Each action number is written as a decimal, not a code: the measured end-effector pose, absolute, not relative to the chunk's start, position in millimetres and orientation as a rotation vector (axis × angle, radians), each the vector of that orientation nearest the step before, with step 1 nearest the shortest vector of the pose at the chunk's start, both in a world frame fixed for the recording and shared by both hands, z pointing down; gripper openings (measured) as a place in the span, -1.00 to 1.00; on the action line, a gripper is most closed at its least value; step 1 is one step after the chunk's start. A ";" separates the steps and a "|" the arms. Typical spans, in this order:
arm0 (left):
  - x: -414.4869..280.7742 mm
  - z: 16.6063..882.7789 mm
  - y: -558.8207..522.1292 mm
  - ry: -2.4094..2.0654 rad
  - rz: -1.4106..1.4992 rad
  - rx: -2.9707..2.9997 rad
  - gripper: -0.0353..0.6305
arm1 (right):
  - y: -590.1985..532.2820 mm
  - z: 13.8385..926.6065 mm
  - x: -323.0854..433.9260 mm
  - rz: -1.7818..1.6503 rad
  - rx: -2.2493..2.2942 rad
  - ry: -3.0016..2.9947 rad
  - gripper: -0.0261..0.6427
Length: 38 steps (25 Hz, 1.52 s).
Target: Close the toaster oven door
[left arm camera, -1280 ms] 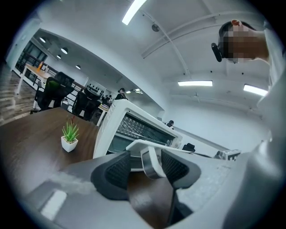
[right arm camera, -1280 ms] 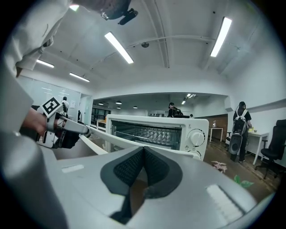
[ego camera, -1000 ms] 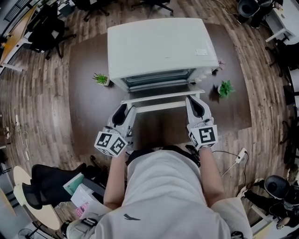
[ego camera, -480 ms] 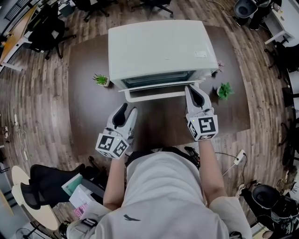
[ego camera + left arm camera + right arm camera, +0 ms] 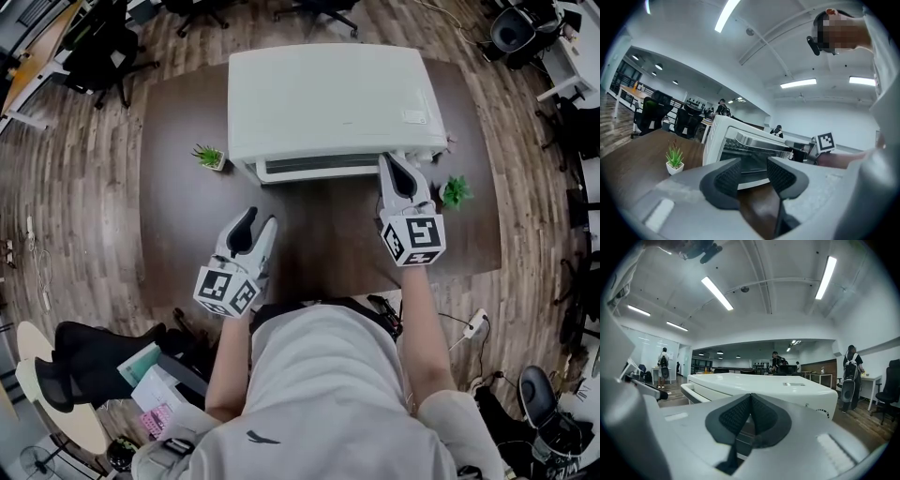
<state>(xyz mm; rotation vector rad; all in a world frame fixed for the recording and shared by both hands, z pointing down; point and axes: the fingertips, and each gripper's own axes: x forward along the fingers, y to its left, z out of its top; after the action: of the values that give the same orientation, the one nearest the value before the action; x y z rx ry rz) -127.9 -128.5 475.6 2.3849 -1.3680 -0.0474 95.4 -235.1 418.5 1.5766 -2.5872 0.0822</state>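
The toaster oven (image 5: 333, 98) sits at the far side of the table (image 5: 178, 225). Its door (image 5: 319, 169) runs left to right across the front and is tipped almost upright. My right gripper (image 5: 392, 167) is the near one: jaws pressed together on nothing, tips at the door's right end and seemingly touching it, so the push goes straight ahead, away from me. My left gripper (image 5: 251, 223) hangs well back, jaws apart and empty. The head view gives only the door's top edge (a thin strip). The left gripper view faces its glass, where I judge it leans out slightly.
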 end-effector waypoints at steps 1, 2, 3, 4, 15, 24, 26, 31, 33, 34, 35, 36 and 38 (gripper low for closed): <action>-128.3 475.6 -128.9 -1.370 -0.047 2.386 -0.34 | -235.0 418.4 95.3 0.082 1.575 -2.590 -0.92; -128.4 475.3 -129.0 -1.371 -0.048 2.386 -0.34 | -234.7 418.2 95.2 0.080 1.574 -2.593 -0.92; -128.3 474.8 -128.9 -1.372 -0.049 2.386 -0.34 | -234.2 417.8 95.2 0.077 1.574 -2.595 -0.92; -128.2 474.2 -128.7 -1.372 -0.049 2.387 -0.34 | -233.9 417.3 95.3 0.077 1.576 -2.599 -0.92; -128.8 472.0 -114.9 -1.426 0.037 2.444 -0.35 | -200.3 423.8 104.0 0.085 1.593 -2.599 -0.92; -129.2 481.6 -84.8 -1.491 0.088 2.490 -0.88 | -116.1 453.3 126.0 0.139 1.608 -2.541 -0.92; -125.9 483.5 -76.9 -1.500 0.110 2.511 -0.88 | -98.9 457.0 128.6 0.124 1.601 -2.550 -0.92; -119.5 483.0 -59.4 -1.530 0.148 2.550 -0.88 | -69.0 458.7 131.7 0.090 1.582 -2.561 -0.92; -120.7 482.9 -54.7 -1.550 0.140 2.541 -0.88 | -63.7 457.5 132.6 0.078 1.593 -2.555 -0.92; -122.7 482.4 -53.3 -1.566 0.137 2.534 -0.88 | -62.6 456.6 132.8 0.070 1.600 -2.550 -0.92; -125.2 481.4 -52.4 -1.587 0.136 2.528 -0.88 | -62.2 455.3 133.3 0.061 1.610 -2.545 -0.92; -128.1 480.0 -51.8 -1.612 0.137 2.521 -0.88 | -62.0 453.7 134.3 0.054 1.622 -2.538 -0.92; -134.0 477.3 -51.3 -1.659 0.136 2.505 -0.88 | -61.7 450.6 136.9 0.042 1.645 -2.526 -0.92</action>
<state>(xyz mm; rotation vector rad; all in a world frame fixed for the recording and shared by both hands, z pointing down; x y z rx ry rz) -134.0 -51.3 477.3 2.5049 -1.6587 0.1363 136.9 -61.7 450.6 1.6454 -2.5257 0.0417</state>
